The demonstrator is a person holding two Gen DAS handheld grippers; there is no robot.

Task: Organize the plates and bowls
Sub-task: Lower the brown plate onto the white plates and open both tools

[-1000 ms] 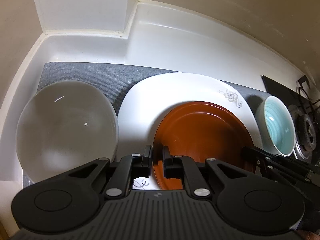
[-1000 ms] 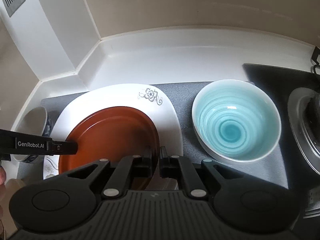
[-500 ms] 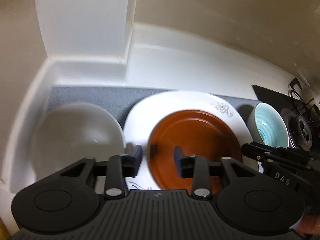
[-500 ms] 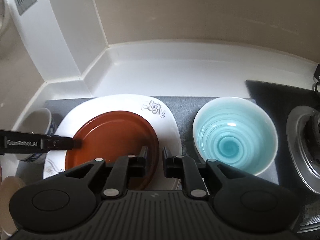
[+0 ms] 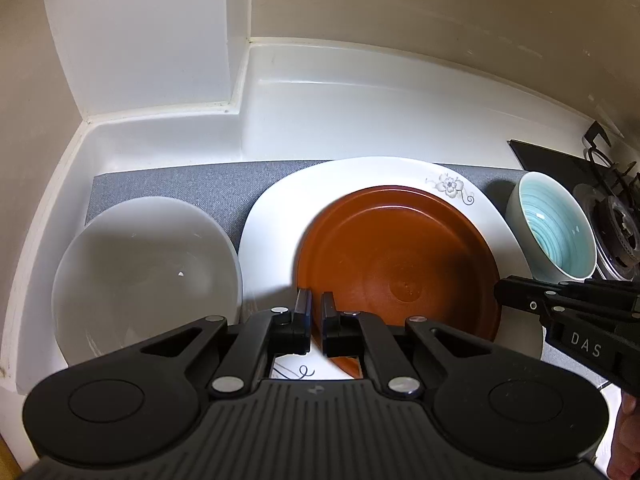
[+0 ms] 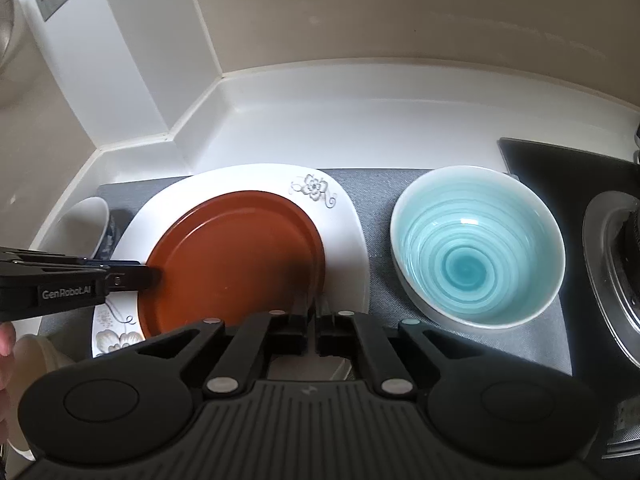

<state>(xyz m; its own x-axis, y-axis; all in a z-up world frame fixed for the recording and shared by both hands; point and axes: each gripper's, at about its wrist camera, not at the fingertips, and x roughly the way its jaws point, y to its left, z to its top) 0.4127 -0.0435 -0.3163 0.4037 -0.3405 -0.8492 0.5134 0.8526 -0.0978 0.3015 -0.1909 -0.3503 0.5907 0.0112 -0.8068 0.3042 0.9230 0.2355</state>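
A brown plate (image 5: 400, 264) lies on a large white flowered plate (image 5: 272, 240) on a grey mat. My left gripper (image 5: 316, 312) is shut, its fingers at the brown plate's left near rim; whether they pinch the rim I cannot tell. My right gripper (image 6: 314, 308) is shut at the brown plate's (image 6: 236, 260) right near rim, over the white plate (image 6: 344, 240). A white bowl (image 5: 144, 276) sits left of the plates. A turquoise bowl (image 6: 476, 244) sits right of them, also in the left wrist view (image 5: 556, 232).
The grey mat (image 5: 192, 184) lies on a white counter with a raised back edge (image 5: 360, 92) and a corner pillar (image 5: 152, 40). A black stove with a burner (image 6: 616, 264) is at the right. The white bowl has a blue-patterned outside (image 6: 86, 224).
The left gripper opened half a second ago and has closed again. The right gripper opened slightly and closed again. Both cameras have risen and pulled back a little.
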